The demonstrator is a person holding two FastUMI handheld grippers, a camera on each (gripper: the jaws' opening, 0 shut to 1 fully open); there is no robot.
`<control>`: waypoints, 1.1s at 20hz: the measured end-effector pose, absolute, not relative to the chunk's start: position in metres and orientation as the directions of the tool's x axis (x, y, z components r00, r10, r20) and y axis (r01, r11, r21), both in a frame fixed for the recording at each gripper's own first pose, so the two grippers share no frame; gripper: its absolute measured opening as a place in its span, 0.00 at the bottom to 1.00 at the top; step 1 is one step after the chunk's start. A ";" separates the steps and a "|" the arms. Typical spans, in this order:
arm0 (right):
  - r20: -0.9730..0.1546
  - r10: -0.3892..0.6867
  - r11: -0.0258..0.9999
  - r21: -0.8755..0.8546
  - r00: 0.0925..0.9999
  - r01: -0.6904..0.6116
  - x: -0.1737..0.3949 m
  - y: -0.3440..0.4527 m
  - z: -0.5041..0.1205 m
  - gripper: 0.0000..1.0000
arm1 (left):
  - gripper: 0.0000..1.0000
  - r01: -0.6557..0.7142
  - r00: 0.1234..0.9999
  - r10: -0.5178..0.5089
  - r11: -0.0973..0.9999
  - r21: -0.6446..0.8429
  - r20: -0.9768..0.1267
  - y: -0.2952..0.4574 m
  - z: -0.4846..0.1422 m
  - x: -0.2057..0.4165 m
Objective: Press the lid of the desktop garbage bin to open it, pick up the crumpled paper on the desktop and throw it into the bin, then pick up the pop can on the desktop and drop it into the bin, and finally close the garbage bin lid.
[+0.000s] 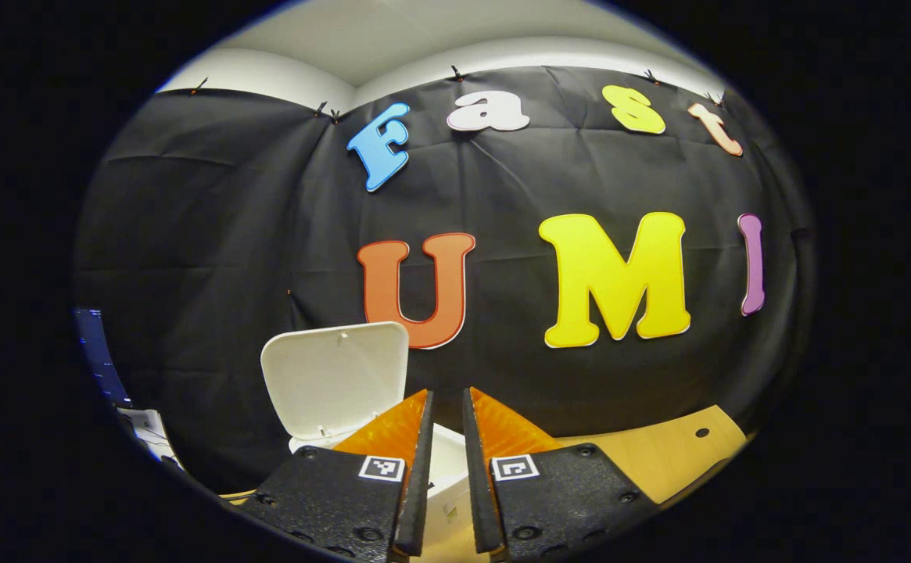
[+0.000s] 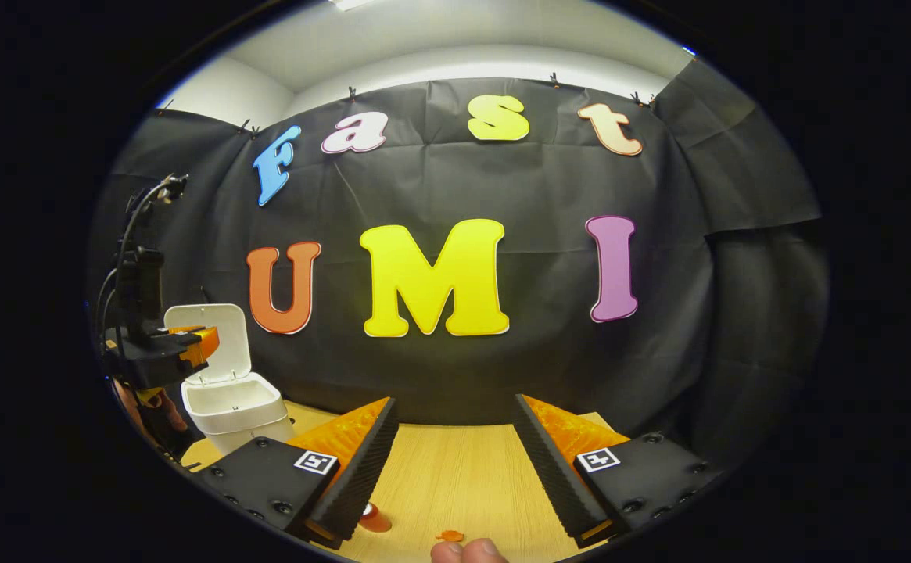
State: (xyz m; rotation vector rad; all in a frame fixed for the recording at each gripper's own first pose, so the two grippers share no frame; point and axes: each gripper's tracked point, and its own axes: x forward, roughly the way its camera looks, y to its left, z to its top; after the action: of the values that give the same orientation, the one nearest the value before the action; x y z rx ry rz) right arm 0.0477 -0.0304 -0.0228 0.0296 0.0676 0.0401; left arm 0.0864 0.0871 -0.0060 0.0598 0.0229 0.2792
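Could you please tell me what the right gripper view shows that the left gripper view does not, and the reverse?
Right gripper view: the right tongs spread wide, the left tongs in front of the raised lid, the hollow inside of the bin, a fingertip at the bottom. Left gripper view: the left tongs a narrow gap apart, close before the bin. Both: the open white bin, wooden table, black cloth wall.

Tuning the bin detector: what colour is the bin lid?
White, like the bin itself; the open lid shows best in the left gripper view.
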 end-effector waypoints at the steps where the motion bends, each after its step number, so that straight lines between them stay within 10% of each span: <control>1: -0.065 0.039 0.999 0.031 0.997 -0.037 0.045 -0.031 -0.023 0.95 | 0.27 -0.264 0.964 0.265 0.963 0.059 -0.015 0.083 -0.005 0.083; 4: -0.059 0.028 0.999 0.028 0.998 -0.027 0.039 -0.036 -0.021 0.95 | 0.32 -0.216 0.976 0.217 0.975 0.048 -0.020 0.068 -0.001 0.074; 12: -0.074 -0.004 0.999 0.035 0.997 0.006 0.035 -0.060 -0.032 0.95 | 0.92 -0.141 0.990 0.140 0.989 0.033 0.023 0.037 0.010 0.054; 14: -0.086 -0.008 0.999 0.035 0.996 0.011 0.037 -0.067 -0.039 0.95 | 0.80 -0.116 0.993 0.116 0.993 0.025 0.025 0.027 0.010 0.051; 22: -0.187 0.080 0.996 0.051 0.979 -0.072 0.048 -0.056 -0.086 0.95 | 0.96 -0.041 0.999 0.041 0.999 -0.003 0.030 0.006 0.003 0.042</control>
State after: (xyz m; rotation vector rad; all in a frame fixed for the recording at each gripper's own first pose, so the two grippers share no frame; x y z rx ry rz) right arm 0.0485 -0.0561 -0.0855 0.0436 0.1903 0.0768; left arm 0.0425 0.0064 0.0025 -0.0027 -0.0301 0.0406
